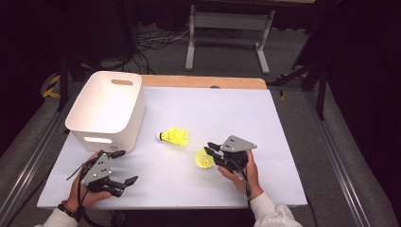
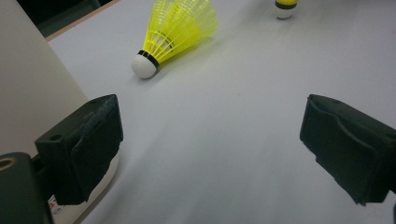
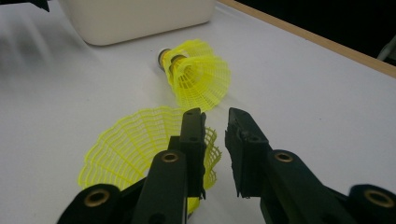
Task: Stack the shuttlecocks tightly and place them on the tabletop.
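Two yellow shuttlecocks are on the white table top (image 1: 213, 109). One shuttlecock (image 1: 175, 136) (image 2: 177, 28) (image 3: 201, 74) lies on its side, white cork toward the bin. The other shuttlecock (image 1: 203, 159) (image 2: 286, 7) (image 3: 135, 144) stands cork down with its skirt opening upward. My right gripper (image 1: 213, 151) (image 3: 215, 114) is at this one's skirt rim, jaws a narrow gap apart, with the mesh edge reaching into the gap against one jaw. My left gripper (image 1: 130, 165) (image 2: 212, 135) rests wide open near the table's front left, holding nothing.
A white plastic bin (image 1: 132, 127) (image 2: 28, 84) (image 3: 135, 16) with handle slots stands at the table's back left, just beside my left gripper. A wooden strip (image 1: 203, 82) runs along the table's far edge. Cables and a table frame are on the floor beyond.
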Demonstrator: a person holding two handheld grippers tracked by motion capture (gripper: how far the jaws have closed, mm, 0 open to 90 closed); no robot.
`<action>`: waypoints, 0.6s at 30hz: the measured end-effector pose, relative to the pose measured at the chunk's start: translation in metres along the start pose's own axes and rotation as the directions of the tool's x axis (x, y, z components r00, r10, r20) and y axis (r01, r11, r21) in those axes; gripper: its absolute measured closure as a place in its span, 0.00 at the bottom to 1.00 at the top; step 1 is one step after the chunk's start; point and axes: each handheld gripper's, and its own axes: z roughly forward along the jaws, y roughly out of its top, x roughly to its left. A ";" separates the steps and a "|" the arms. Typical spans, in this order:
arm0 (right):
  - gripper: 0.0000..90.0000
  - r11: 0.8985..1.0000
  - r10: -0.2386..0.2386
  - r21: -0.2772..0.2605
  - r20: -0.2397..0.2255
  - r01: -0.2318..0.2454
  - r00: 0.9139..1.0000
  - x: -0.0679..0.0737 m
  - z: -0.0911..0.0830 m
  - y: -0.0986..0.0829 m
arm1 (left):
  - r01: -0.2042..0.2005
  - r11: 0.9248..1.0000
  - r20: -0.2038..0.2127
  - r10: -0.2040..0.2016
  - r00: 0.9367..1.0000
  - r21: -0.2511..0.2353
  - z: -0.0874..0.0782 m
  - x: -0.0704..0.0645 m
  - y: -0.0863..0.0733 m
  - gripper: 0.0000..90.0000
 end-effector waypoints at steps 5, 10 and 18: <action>0.84 1.000 -0.005 0.016 0.006 0.005 1.000 -0.004 -0.005 -0.006 | -0.005 1.000 0.002 0.005 1.000 0.005 0.000 0.000 0.000 0.08; 0.81 1.000 -0.018 0.025 0.025 0.017 1.000 -0.009 -0.009 -0.011 | -0.005 1.000 0.005 0.005 1.000 0.005 0.000 0.000 0.000 0.08; 0.78 0.998 -0.034 0.059 0.039 0.032 0.999 -0.015 -0.016 -0.021 | -0.010 1.000 0.007 0.010 1.000 0.014 0.001 0.000 0.000 0.08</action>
